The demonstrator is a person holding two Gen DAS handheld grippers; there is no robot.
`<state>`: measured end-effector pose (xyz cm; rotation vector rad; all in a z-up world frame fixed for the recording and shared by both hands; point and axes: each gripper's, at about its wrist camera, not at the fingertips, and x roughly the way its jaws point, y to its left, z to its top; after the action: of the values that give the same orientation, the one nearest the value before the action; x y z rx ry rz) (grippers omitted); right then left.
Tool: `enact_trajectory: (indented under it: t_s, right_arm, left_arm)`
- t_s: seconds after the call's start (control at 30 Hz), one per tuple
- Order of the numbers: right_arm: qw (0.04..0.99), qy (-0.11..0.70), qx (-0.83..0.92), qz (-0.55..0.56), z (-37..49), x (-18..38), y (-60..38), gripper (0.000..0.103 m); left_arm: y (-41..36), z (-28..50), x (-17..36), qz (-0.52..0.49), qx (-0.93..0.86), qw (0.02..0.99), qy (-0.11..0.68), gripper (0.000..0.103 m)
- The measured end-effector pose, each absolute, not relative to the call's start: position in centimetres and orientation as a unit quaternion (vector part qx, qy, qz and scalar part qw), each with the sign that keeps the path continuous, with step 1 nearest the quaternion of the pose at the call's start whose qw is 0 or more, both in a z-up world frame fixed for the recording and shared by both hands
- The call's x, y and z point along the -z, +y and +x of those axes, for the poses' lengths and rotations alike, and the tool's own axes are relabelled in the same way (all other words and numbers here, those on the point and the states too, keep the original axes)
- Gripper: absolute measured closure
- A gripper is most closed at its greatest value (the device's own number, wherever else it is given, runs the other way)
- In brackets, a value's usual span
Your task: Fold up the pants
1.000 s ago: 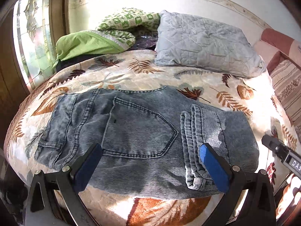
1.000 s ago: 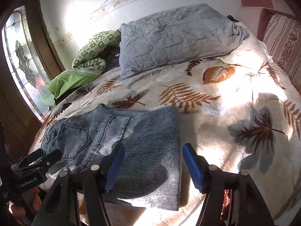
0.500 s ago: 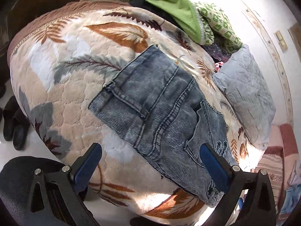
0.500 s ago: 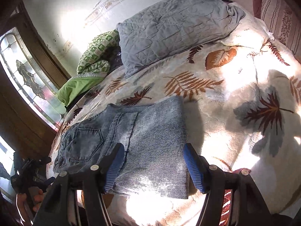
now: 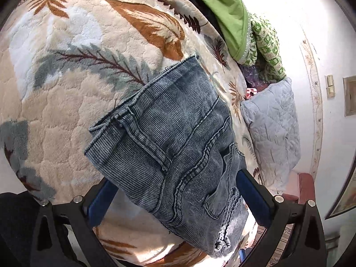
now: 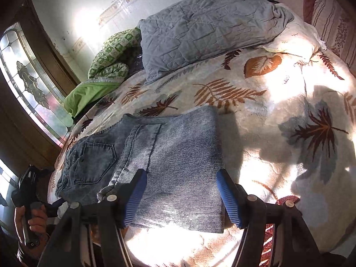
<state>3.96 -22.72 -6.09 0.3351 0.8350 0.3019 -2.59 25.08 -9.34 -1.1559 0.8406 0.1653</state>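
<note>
The left gripper (image 5: 175,198) has its blue fingers (image 5: 101,202) spread wide, and nothing is pinched between them; they hover over the waistband end of the pants (image 5: 173,146), one finger on each side of the denim as the camera sees it, though whether they touch the cloth cannot be told. The right gripper (image 6: 181,197) likewise has its fingers (image 6: 134,197) spread, straddling the near edge of the pants at the folded end, with no cloth gripped.

The pants lie flat near the front edge of the bed (image 6: 278,115), on its leaf-patterned blanket. They are already doubled: the legs are brought over onto the seat, so the back pocket (image 6: 93,160) and waistband show at one end and a clean fold at the other. The bundle looks compact and fairly square, with its edges roughly in line.

Behind the pants, toward the wall, a grey quilted pillow (image 6: 207,26) and a heap of green bedding (image 6: 93,93) lie well apart from them. Left of the pants, a hand (image 6: 29,220) holds the left gripper's handle.

Judging by this, most of the folding seems done; what may remain is one last fold or a tidying of edges.
</note>
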Motion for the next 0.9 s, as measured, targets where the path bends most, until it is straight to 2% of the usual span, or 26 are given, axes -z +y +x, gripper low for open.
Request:
enact_trajectory:
  t_s: [0.27,0.3,0.33,0.37,0.4,0.43,0.5,0.67,0.8,0.9]
  right_arm:
    - [0.891,0.404,-0.141,0.153,4.0,6.3,-22.5,0.035]
    - [0.891,0.404,-0.143,0.152,4.0,6.3,-22.4,0.035]
    - [0.891,0.403,-0.144,0.149,4.0,6.3,-22.3,0.035]
    - [0.892,0.403,-0.147,0.146,3.9,6.2,-22.2,0.035]
    - [0.891,0.402,-0.151,0.144,3.9,6.2,-22.0,0.035]
    - [0.891,0.403,-0.154,0.142,3.8,6.1,-21.8,0.035]
    - [0.886,0.409,-0.164,0.146,3.8,6.0,-21.4,0.035]
    - [0.850,0.434,-0.245,0.174,5.0,4.5,-17.7,0.035]
    - [0.769,0.471,-0.346,0.260,7.7,4.8,-11.9,0.035]
    - [0.735,0.530,-0.327,0.268,10.1,7.2,-7.5,0.034]
  left_arm:
    - [26.0,-2.4,9.6,-0.548,-0.091,0.749,0.363,0.001]
    - [26.1,-2.3,9.5,-0.546,-0.094,0.750,0.361,0.003]
    - [26.2,-2.1,9.4,-0.542,-0.097,0.752,0.362,0.009]
    - [26.2,-2.0,9.3,-0.533,-0.106,0.755,0.368,0.030]
    - [26.3,-1.9,9.3,-0.520,-0.120,0.756,0.379,0.056]
    - [26.4,-1.8,9.5,-0.510,-0.133,0.755,0.390,0.067]
    - [26.6,-2.3,9.8,-0.508,-0.133,0.757,0.390,0.076]
    - [25.4,-2.2,7.9,-0.449,-0.140,0.793,0.386,0.086]
    - [24.7,-2.2,6.7,-0.414,-0.140,0.815,0.381,0.089]
    - [24.4,-2.0,6.2,-0.400,-0.141,0.822,0.381,0.089]
